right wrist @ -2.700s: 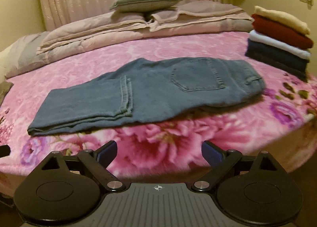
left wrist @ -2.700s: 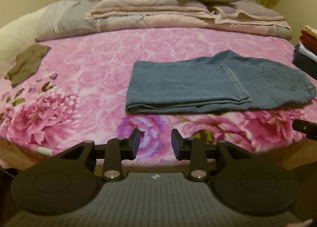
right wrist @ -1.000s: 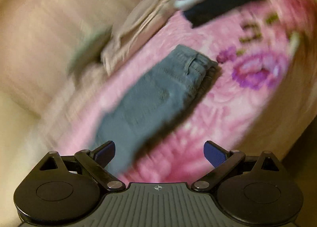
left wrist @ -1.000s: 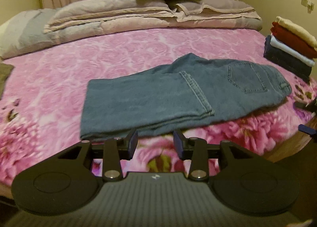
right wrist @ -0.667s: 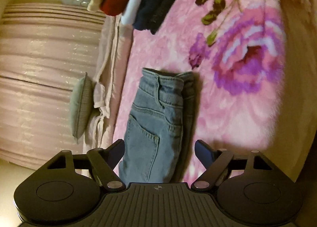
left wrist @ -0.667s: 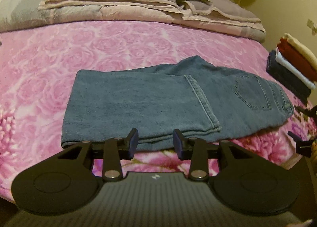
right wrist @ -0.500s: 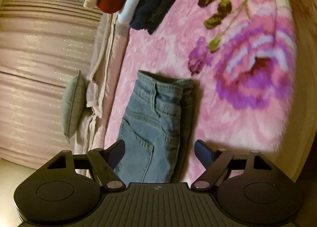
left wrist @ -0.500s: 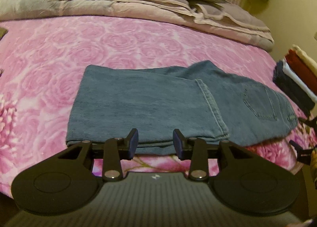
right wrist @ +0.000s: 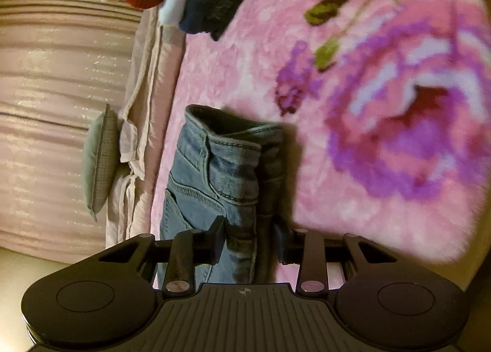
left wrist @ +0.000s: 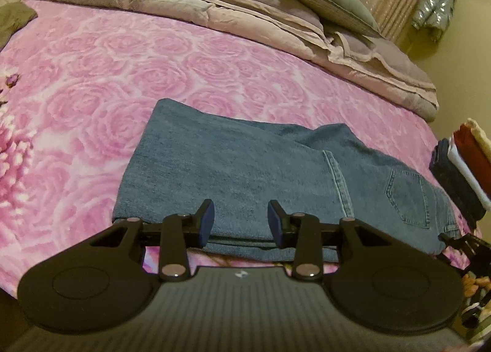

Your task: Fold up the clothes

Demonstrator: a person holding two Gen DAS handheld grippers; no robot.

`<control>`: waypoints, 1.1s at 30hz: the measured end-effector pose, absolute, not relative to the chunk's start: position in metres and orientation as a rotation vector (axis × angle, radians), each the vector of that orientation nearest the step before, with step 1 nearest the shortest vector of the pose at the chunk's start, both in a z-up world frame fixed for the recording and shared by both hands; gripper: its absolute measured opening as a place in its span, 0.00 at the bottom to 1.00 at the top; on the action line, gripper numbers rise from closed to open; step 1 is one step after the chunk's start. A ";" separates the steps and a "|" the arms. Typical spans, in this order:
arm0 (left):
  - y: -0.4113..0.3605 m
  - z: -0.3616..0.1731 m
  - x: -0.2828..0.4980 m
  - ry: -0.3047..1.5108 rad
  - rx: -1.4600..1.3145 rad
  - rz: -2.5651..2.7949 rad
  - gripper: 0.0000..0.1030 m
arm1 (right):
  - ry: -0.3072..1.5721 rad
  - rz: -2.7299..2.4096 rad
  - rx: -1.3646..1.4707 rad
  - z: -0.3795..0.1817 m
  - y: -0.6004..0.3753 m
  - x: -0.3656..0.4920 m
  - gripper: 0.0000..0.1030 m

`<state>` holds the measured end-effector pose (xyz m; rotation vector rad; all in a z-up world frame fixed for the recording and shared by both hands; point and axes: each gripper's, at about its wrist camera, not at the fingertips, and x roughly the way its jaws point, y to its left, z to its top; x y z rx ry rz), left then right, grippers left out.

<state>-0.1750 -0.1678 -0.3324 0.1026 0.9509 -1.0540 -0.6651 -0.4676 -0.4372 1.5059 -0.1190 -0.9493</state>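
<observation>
Along the near edge of the bed (left wrist: 92, 81), working on a pair of blue jeans (left wrist: 245, 174), lying flat on the pink rose blanket. Judging the fold as well under way: legs already laid together and doubled back, hem resting just short of the back pocket. Probably leaving one more fold to shorten the bundle, then a move to the pile.

Holding the left claw (left wrist: 241, 221) partly open at the jeans' near long edge, toward the folded-leg end, with denim showing in the gap and nothing pinched. Turning the right claw (right wrist: 249, 238) on its side at the waistband (right wrist: 233, 137) end, near the bed's right edge. Narrowing it around the layered denim, pads apparently touching cloth on both sides, so seemingly gripping, though without a clear view of how firmly.

Counting a stack of folded clothes (left wrist: 460, 167) at the bed's right edge as finished work: dark items at the bottom, then white, red and cream on top. Noting an olive garment (left wrist: 12, 20) at the far left corner, looking rumpled and possibly waiting for its turn.

Finding no basket, box or drawer in either view; sitting straight on the bedding, both stack and jeans.
</observation>
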 end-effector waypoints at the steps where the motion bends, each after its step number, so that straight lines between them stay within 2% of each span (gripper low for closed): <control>1: -0.167 -0.333 -0.174 0.959 0.092 -1.053 0.33 | -0.116 -0.956 1.484 -0.437 -0.467 -0.662 0.35; 6: -0.161 -0.338 -0.167 0.988 0.047 -1.053 0.33 | -0.100 -0.995 1.405 -0.434 -0.463 -0.652 0.35; 9: -0.155 -0.339 -0.161 0.989 0.035 -1.048 0.33 | -0.079 -1.028 1.387 -0.431 -0.460 -0.649 0.23; 16: -0.129 -0.345 -0.132 0.991 -0.011 -1.010 0.33 | 0.146 -1.221 1.178 -0.383 -0.463 -0.608 0.16; 25: -0.091 -0.367 -0.076 1.019 -0.086 -0.936 0.30 | 0.397 -1.206 0.247 -0.277 -0.390 -0.438 0.15; 29: -0.081 -0.376 -0.056 1.048 -0.115 -0.939 0.30 | 0.459 -1.003 -0.095 -0.279 -0.322 -0.346 0.15; 33: -0.074 -0.389 -0.045 1.079 -0.111 -0.926 0.30 | 0.581 -0.739 -0.283 -0.325 -0.257 -0.273 0.15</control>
